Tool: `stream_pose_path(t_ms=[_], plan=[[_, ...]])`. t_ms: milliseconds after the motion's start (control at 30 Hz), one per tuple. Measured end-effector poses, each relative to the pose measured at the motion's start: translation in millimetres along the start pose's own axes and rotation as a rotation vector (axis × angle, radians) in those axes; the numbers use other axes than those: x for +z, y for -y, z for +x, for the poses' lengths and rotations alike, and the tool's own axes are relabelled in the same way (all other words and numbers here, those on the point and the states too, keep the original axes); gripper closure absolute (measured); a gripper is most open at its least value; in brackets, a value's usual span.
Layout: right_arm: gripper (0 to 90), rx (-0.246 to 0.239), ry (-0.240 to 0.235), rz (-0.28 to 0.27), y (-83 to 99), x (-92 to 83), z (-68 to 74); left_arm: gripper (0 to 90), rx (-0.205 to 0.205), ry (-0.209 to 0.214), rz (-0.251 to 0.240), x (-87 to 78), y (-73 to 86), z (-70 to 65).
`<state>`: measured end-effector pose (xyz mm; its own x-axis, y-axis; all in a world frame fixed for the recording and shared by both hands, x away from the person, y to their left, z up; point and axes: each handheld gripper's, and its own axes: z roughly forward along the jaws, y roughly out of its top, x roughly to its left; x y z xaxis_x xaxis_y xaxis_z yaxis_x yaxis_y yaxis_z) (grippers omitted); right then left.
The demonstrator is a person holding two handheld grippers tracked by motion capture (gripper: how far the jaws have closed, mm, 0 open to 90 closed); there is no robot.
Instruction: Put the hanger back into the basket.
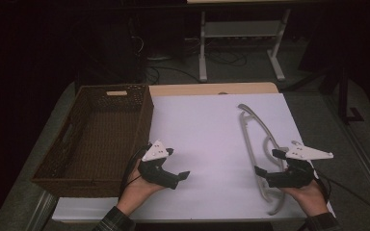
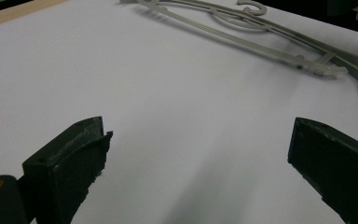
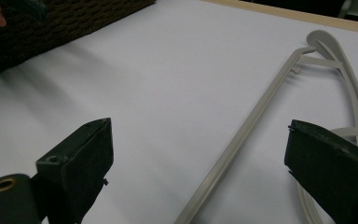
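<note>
White sheet over a wooden table (image 1: 207, 89), dim room. Grey hanger (image 1: 257, 144) lies flat, right side. Right gripper (image 1: 270, 166) just above it, jaws wide, nothing held; left gripper (image 1: 178, 166) likewise, near the basket (image 1: 94, 139). Advice: straddle the straight bar squarely before closing.

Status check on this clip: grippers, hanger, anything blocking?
Left gripper open, empty. Right gripper open, over the grey hanger, not gripping it. Hanger flat on the white sheet. Wicker basket far left, nothing blocking.
</note>
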<state>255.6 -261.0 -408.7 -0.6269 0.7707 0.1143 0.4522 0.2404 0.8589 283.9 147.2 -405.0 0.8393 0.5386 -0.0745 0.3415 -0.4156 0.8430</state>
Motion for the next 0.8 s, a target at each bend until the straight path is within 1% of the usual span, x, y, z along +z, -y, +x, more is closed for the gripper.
stream_pose_path(t_ms=[233, 300, 333, 400, 467, 500, 567, 600, 633, 667, 733, 767, 800], plan=[[8.5, 0.007, 0.009, 0.009, -0.8, -1.4, -1.0, 3.8, -0.002, 0.004, -0.003, -0.2, -0.2, 0.5], [10.3, 0.010, 0.018, 0.015, -1.3, -2.1, -2.0, 3.8, -0.003, 0.006, -0.004, -0.2, -0.5, 0.8], [12.0, 0.020, 0.027, 0.019, -1.7, -3.4, -3.6, 3.8, -0.003, 0.010, -0.003, -0.2, -0.6, 1.3], [12.9, 0.023, 0.029, 0.020, -1.9, -3.9, -4.4, 3.8, -0.004, 0.010, -0.002, -0.1, -0.7, 1.4], [14.5, 0.038, 0.054, 0.030, -3.3, -6.1, -8.1, 3.8, -0.003, 0.010, 0.001, 0.0, -0.5, 1.2], [14.5, 0.038, 0.054, 0.030, -3.3, -6.1, -8.1, 3.8, -0.003, 0.010, 0.001, 0.0, -0.5, 1.2], [15.6, 0.043, 0.075, 0.038, -4.0, -7.8, -10.9, 3.8, -0.002, 0.011, 0.003, 0.2, -0.4, 1.2], [17.9, 0.056, 0.089, 0.042, -4.2, -9.3, -14.6, 3.8, -0.003, 0.011, 0.003, 0.3, -0.4, 1.3], [17.9, 0.056, 0.089, 0.042, -4.2, -9.3, -14.6, 3.8, -0.003, 0.011, 0.003, 0.3, -0.4, 1.3], [19.7, 0.069, 0.106, 0.049, -4.4, -9.3, -18.7, 3.9, -0.004, 0.011, 0.003, 0.3, -0.4, 1.2], [20.6, 0.075, 0.112, 0.053, -4.5, -9.0, -20.1, 3.9, -0.004, 0.010, 0.004, 0.1, -0.5, 1.2], [21.7, 0.080, 0.129, 0.067, -4.5, -8.3, -23.6, 3.9, -0.003, 0.010, 0.003, 0.1, -0.5, 1.2], [22.8, 0.087, 0.135, 0.072, -4.6, -7.8, -25.3, 3.9, -0.004, 0.010, 0.003, 0.3, -0.7, 1.3]])
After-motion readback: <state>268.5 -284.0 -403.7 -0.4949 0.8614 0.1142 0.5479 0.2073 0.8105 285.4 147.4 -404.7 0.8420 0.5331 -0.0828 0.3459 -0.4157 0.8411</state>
